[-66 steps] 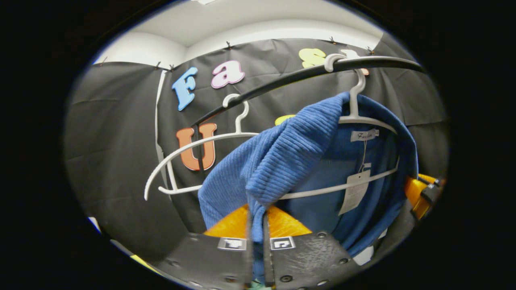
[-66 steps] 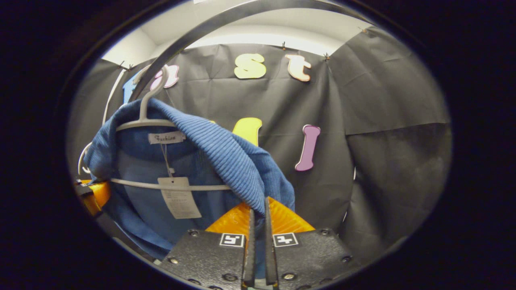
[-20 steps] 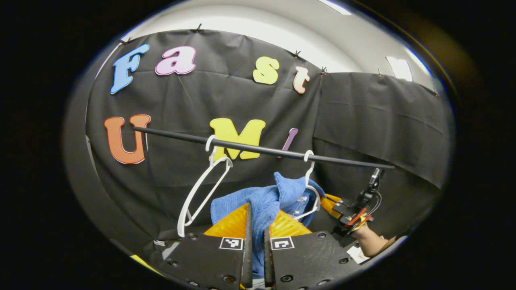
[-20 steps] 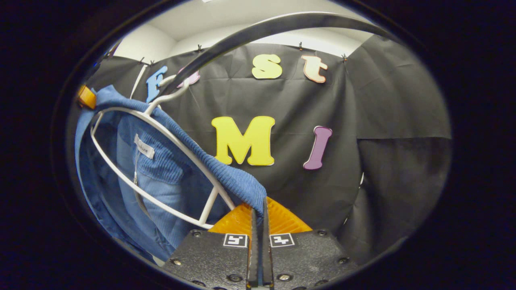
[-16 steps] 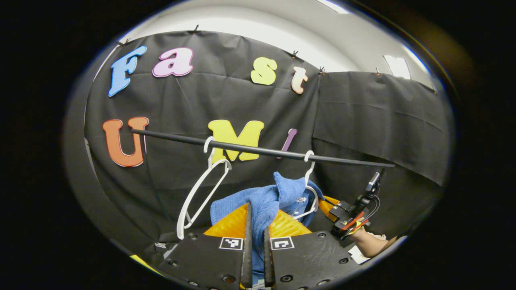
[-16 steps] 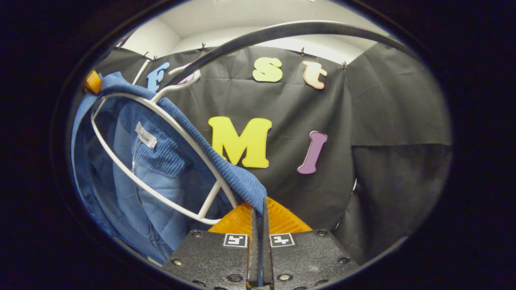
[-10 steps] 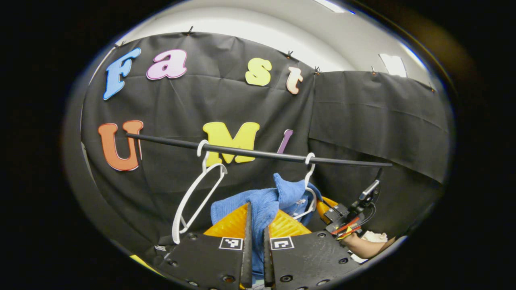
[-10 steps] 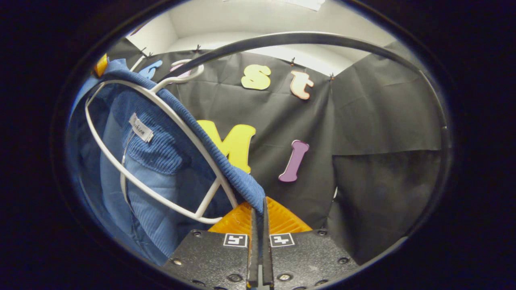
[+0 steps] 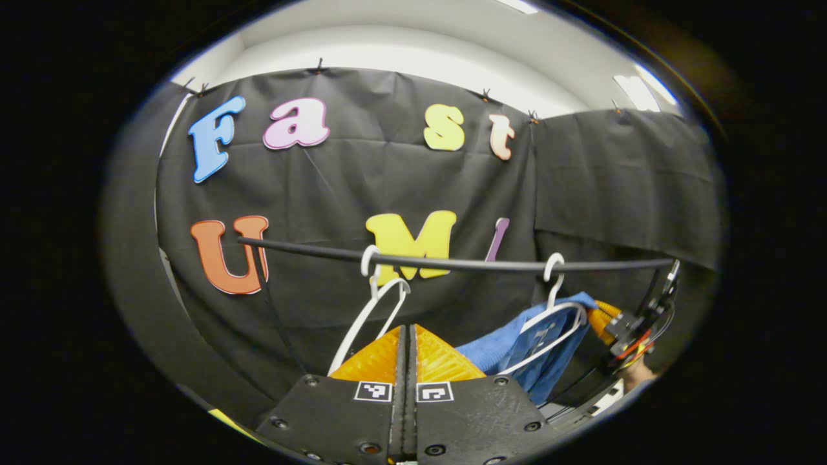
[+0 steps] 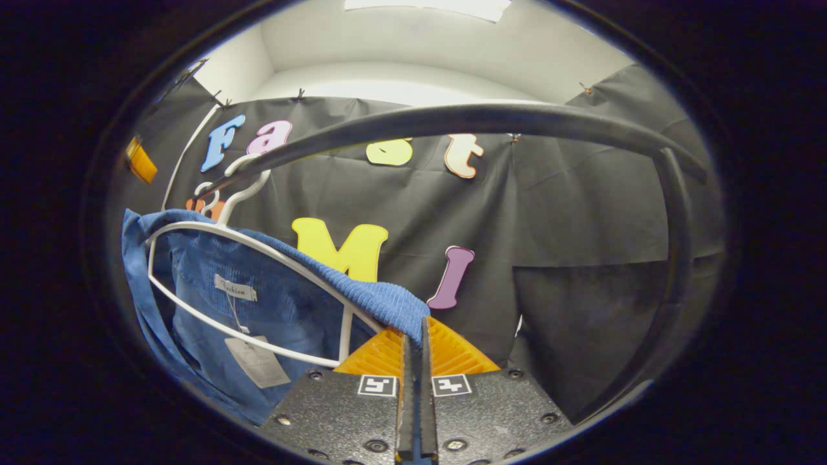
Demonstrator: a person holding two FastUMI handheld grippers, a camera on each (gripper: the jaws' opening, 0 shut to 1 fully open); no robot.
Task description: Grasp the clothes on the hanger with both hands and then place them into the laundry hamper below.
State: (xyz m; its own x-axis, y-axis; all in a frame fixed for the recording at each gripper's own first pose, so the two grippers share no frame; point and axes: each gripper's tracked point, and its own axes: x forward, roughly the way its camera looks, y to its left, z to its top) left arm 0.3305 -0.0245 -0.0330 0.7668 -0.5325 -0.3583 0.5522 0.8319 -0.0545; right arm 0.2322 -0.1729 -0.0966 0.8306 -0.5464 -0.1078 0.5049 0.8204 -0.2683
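A ribbed blue knit garment (image 10: 284,310) hangs half-shed from a white plastic hanger (image 10: 347,332) on the booth's black clothes rail (image 10: 484,119), one shoulder drawn off the hanger's end and pinched between the fully closed fingers of the right claw (image 10: 413,321), just beside the hanger's corner. The other shoulder still lies over the far end of the hanger, and a paper tag (image 10: 255,361) dangles inside the neck. In the left gripper view the left claw (image 9: 407,330) stands well apart from the garment, its fingers pressed together with no cloth visible between them (a grip on nothing, by the look of it), while a second, empty white hanger (image 9: 362,323) hangs on the rail between it and the garment. The step in hand appears to be stripping the garment from its hanger, and doing it well likely calls for the left claw to open, go back to the near shoulder and take a deep bite of knit rather than a thin edge. Both claws should then draw outward and downward together, so the fabric slides off the hanger's ends instead of dragging the hook along the rail. With the cloth free and held at two points, it can be lowered into the laundry hamper below.
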